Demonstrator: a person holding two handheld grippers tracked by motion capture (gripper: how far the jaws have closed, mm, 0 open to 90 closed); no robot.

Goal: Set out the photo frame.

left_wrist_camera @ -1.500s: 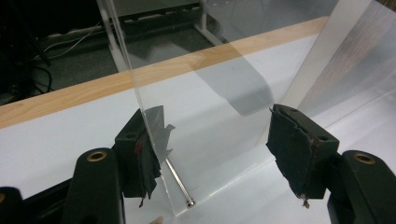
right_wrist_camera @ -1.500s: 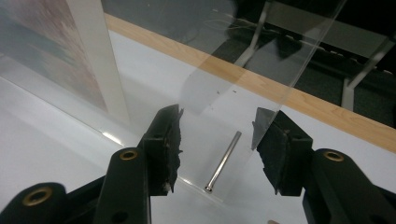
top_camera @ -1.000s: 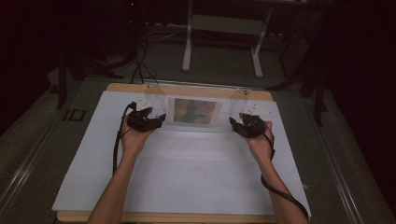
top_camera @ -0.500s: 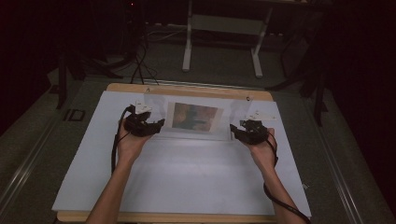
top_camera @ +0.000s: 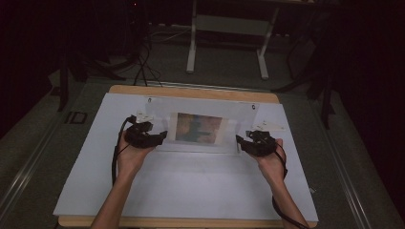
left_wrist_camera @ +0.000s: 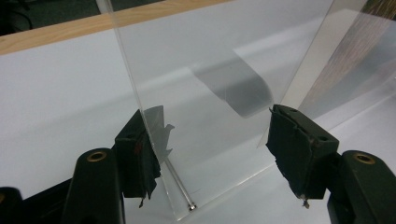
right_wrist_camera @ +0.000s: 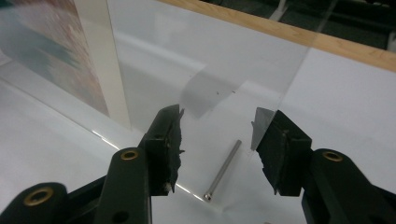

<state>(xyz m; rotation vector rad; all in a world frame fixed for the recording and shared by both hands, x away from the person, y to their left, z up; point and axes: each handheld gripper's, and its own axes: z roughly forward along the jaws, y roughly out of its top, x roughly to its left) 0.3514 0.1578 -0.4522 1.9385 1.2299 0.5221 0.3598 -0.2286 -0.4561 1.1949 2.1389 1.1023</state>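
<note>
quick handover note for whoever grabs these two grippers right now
Left gripper: open, fingers astride the near-left corner of the clear acrylic frame, one pad at the sheet's edge.
Right gripper: open, at the near-right corner, not gripping.
The frame lies on the white sheet with the picture inside; a metal pin sits at each near corner.
Done: both grippers placed. Left: probably close and handle the frame.

Clear acrylic frame (top_camera: 200, 128) holding colourful picture, apparently tilted, near table's far edge
</note>
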